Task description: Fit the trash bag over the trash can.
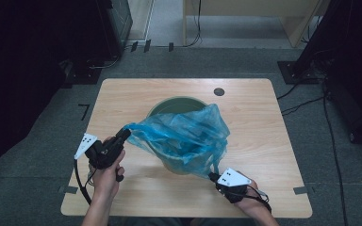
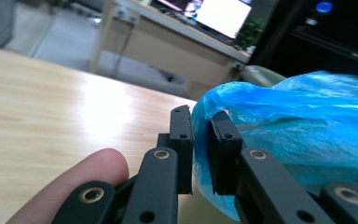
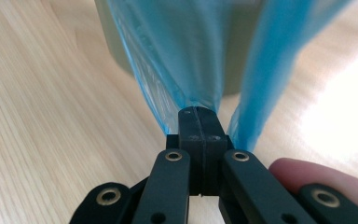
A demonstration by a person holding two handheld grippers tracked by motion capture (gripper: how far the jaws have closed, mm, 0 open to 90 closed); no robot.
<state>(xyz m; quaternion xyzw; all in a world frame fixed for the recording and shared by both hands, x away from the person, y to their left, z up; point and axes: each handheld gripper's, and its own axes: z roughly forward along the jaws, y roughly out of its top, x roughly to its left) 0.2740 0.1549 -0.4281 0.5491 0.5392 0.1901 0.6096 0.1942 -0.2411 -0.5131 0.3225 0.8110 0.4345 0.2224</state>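
Observation:
A thin blue plastic bag (image 1: 184, 136) is draped over a round grey-green bin (image 1: 176, 104) in the middle of the wooden table (image 1: 264, 141). My left gripper (image 1: 125, 133) is at the bag's left corner and holds it pulled out taut. Close up, its jaws (image 2: 200, 116) stand narrow with the bag's edge (image 2: 298, 121) pinched between them. My right gripper (image 1: 213, 176) sits low at the bin's front right, near the table top. Its jaws (image 3: 199, 112) are pressed together on a stretched strip of the bag (image 3: 168, 60), with the bin's wall (image 3: 237, 46) behind.
A small dark round hole (image 1: 219, 92) lies in the table behind the bin. Beyond the table stand a light wooden desk (image 1: 245, 19) and dark equipment, with cables (image 1: 306, 101) on the grey floor at the right.

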